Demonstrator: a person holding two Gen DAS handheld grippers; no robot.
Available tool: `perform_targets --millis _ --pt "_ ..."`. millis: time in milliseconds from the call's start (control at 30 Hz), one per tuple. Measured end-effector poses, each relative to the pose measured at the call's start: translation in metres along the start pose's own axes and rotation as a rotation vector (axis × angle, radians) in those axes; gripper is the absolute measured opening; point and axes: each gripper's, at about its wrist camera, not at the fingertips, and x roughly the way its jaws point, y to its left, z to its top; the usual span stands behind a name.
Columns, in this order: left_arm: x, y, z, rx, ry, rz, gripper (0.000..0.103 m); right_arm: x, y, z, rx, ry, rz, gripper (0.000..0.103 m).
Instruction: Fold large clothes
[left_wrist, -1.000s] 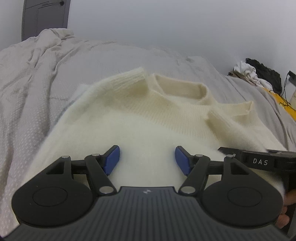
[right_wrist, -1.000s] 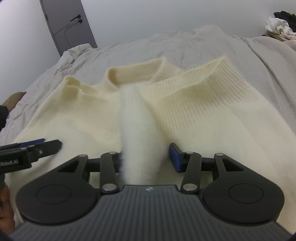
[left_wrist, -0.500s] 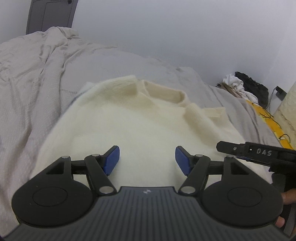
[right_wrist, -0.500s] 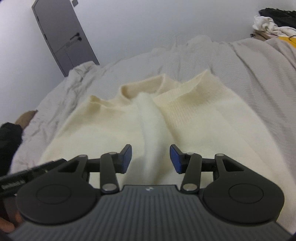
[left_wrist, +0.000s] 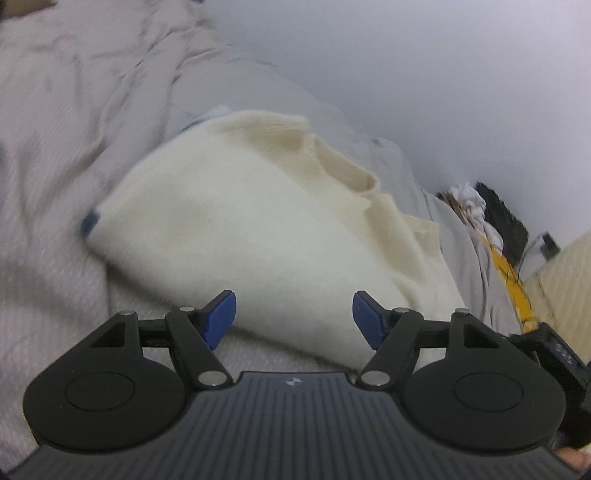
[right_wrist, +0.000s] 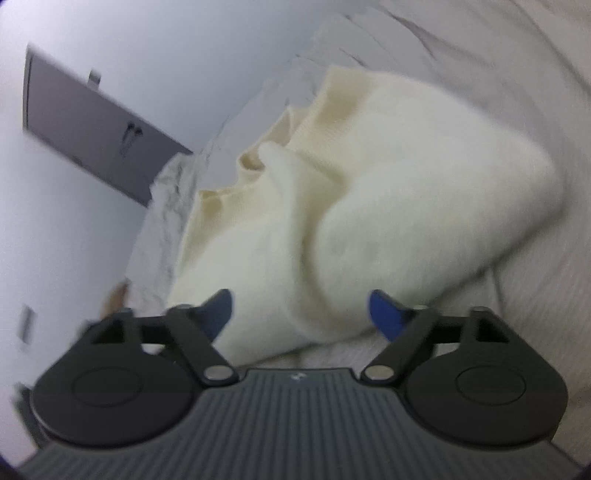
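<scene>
The left gripper (left_wrist: 294, 314) stands wide, its blue pads gripping nothing; the right gripper (right_wrist: 301, 310) is equally spread and empty-handed. Just ahead of both lies the fluffy cream knitted sweater (left_wrist: 266, 229) — folded, collar farthest away — on the grey textured bedspread (left_wrist: 48, 184). Bare bedding surrounds its edges; a grey door (right_wrist: 92, 129) stands beyond.

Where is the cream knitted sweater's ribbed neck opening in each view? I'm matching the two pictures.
Left wrist: the neck opening sits upper centre-right, above the open left gripper.
Right wrist: it sits left of centre.
Shared landmark: the grey bedspread.
</scene>
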Motion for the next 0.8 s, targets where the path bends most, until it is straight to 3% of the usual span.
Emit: perform_targets --millis 133,333,400,533,667,733,800 --pt "0.005 0.022 0.002 -0.146 0.037 -0.048 0.075 0.004 -0.018 -0.003 0.195 0.01 0.084 0.101" --pt "0.03 0.052 -0.002 -0.388 0.132 -0.162 0.075 0.03 -0.04 -0.01 0.383 0.048 0.128 0.1" --pt "0.038 0.06 -0.003 -0.446 0.149 -0.16 0.075 0.042 -0.046 -0.012 0.434 0.052 0.141 0.1" --pt "0.053 0.077 -0.002 -0.551 0.149 -0.186 0.075 0.057 -0.052 -0.012 0.48 0.039 0.122 0.099" --pt "0.061 0.088 0.001 -0.631 0.11 -0.205 0.073 0.056 -0.057 -0.008 0.523 -0.044 0.115 0.099" --pt "0.061 0.092 0.005 -0.654 0.076 -0.189 0.069 0.053 -0.059 -0.007 0.534 -0.088 0.094 0.094" --pt "0.062 0.095 0.009 -0.667 0.054 -0.175 0.064 0.049 -0.063 -0.009 0.568 -0.121 0.057 0.078"
